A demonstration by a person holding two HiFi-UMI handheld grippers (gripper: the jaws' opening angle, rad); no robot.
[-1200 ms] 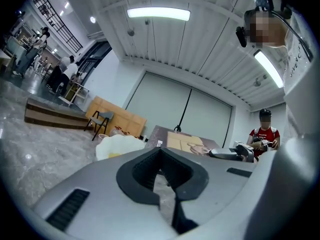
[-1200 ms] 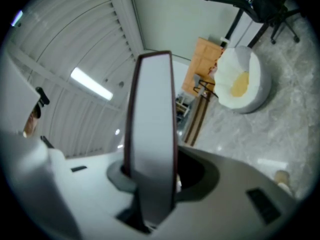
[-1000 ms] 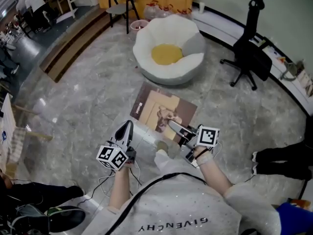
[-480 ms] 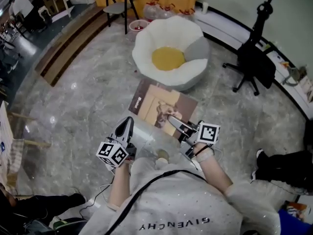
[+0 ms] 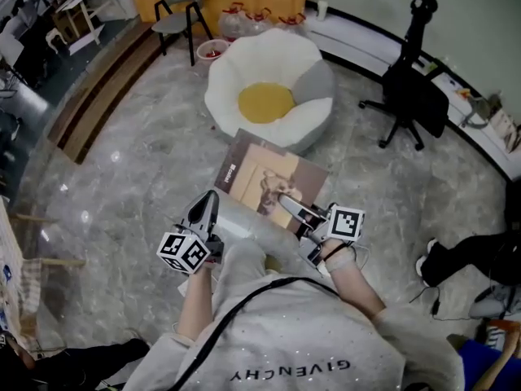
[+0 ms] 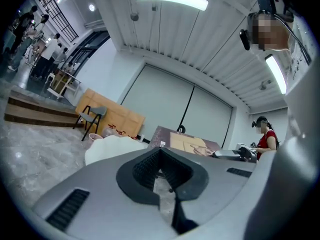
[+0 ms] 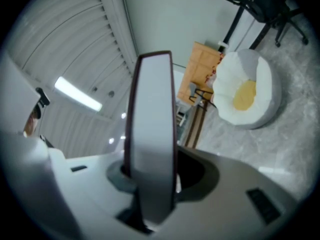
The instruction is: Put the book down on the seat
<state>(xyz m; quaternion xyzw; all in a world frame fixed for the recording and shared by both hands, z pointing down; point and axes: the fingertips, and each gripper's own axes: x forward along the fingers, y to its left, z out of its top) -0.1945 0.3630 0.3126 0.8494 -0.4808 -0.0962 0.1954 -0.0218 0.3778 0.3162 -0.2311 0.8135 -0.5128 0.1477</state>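
Right gripper (image 5: 286, 204) has its two jaws clamped on the near edge of the book (image 5: 267, 181); in the right gripper view the book's pale page edge (image 7: 152, 129) stands upright between the dark pads, filling the gap, with a thin dark cover line along each side. Left gripper (image 5: 205, 210) holds nothing; in the left gripper view its jaws are together, the ribbed black pads (image 6: 145, 166) meeting along a narrow seam; it sits apart from the book, to the book's left.

From the head view the book is held out flat and slightly tilted, in the air over the grey marble floor (image 5: 122, 177); its cover is tan with a dark brown border and a picture in the middle. It is not on the seat (image 5: 228, 96); its far corner lies just beside the seat's near rim. This seat is a low, white, petal-shaped floor cushion with a yellow round centre.

Beyond it stand a grey chair (image 5: 181, 6) with black legs and, to the right, a black office chair (image 5: 415, 96).
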